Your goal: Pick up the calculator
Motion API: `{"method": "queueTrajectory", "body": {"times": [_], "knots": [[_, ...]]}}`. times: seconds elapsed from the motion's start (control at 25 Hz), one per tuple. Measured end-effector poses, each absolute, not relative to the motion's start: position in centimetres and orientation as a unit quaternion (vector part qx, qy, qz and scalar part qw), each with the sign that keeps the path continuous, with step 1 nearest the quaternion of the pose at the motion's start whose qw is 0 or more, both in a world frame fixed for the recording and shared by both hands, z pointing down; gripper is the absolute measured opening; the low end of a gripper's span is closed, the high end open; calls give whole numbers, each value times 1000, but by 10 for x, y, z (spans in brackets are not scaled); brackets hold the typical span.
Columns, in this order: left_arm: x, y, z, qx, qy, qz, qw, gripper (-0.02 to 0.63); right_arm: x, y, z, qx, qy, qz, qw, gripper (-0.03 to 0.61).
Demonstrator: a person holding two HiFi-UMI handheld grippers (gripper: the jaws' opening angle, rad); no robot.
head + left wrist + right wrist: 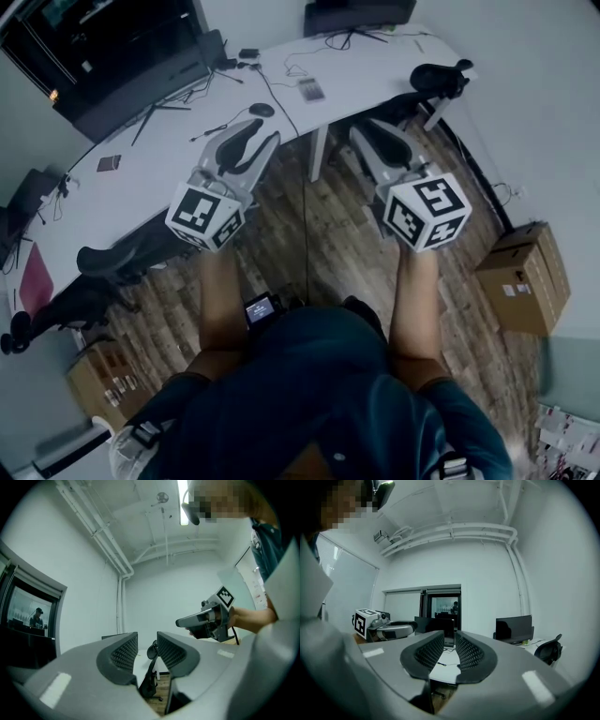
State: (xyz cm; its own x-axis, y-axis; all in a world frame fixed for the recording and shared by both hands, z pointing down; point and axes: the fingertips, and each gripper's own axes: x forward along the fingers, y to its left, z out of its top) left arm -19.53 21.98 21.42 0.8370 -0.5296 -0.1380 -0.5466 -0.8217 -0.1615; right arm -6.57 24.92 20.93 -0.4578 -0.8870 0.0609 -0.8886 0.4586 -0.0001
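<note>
The calculator (310,90), small and grey, lies flat on the far part of the white desk (169,159), near the desk's inner corner. Both grippers hang in the air over the wooden floor, well short of the desk and pointing toward it. My left gripper (251,141) (147,641) has its jaws close together with nothing between them. My right gripper (373,141) (450,641) is shut and empty too. Each gripper appears in the other's view: the right gripper (206,619) and the left gripper (389,629). I cannot make out the calculator in either gripper view.
A mouse (262,110), cables and a dark pad (109,162) lie on the desk, and monitors (141,80) (359,14) stand at its back. Office chairs (441,80) (112,258) sit at the desk's edges. A cardboard box (525,277) stands on the floor at right.
</note>
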Motion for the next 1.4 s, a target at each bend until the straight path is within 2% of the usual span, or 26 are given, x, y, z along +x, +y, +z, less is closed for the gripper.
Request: {"method": "queueTrajectory", "body": {"times": [0.72, 1.4], "knots": [[-215, 156, 220, -934, 343, 23, 99, 127, -66, 160, 208, 479, -877, 27, 6, 63], [-141, 84, 225, -903, 418, -7, 97, 127, 7, 56, 214, 408, -912, 47, -4, 63]]}}
